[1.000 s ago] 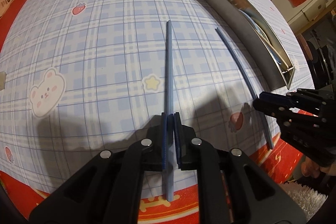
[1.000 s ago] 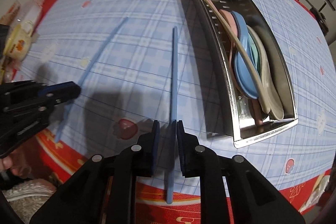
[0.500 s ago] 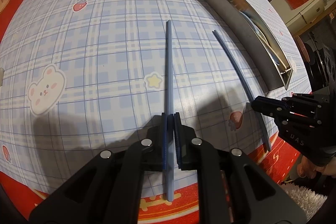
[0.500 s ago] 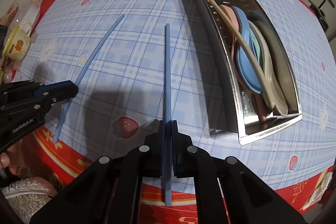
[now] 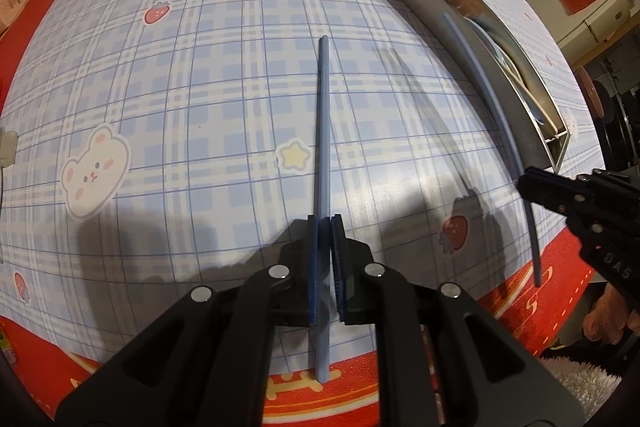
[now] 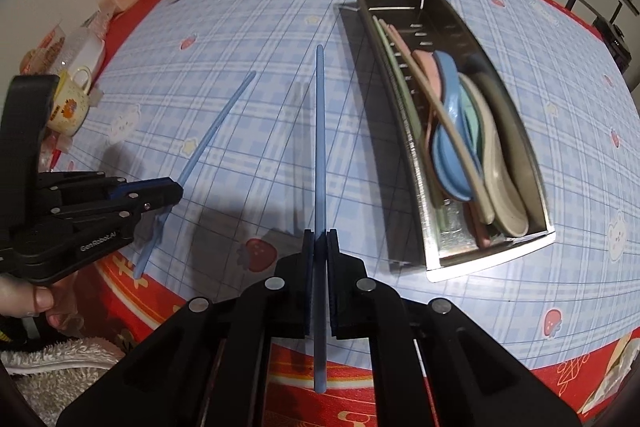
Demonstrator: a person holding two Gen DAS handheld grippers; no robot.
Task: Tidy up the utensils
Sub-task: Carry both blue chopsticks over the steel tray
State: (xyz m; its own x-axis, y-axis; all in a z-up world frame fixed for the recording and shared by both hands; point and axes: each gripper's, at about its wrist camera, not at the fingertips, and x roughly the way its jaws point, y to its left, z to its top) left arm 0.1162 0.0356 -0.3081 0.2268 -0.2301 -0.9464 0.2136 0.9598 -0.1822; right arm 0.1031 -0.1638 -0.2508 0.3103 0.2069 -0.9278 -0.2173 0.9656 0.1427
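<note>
Left wrist view shows the left gripper (image 5: 325, 223) clamped on a blue chopstick (image 5: 323, 131) that points out over the plaid bench (image 5: 200, 87). Right wrist view shows the right gripper (image 6: 319, 233) pinching a second blue chopstick (image 6: 319, 131), raised above the bench just left of the steel tray (image 6: 460, 27), which holds spoons (image 6: 452, 131) and more chopsticks.

The tabletop (image 5: 200, 75) is viewed closely and obliquely from behind each tool, facing forward along its fingers, the left view lying left of the right, with both chopsticks and the steel tray (image 6: 496, 251) shared.
</note>
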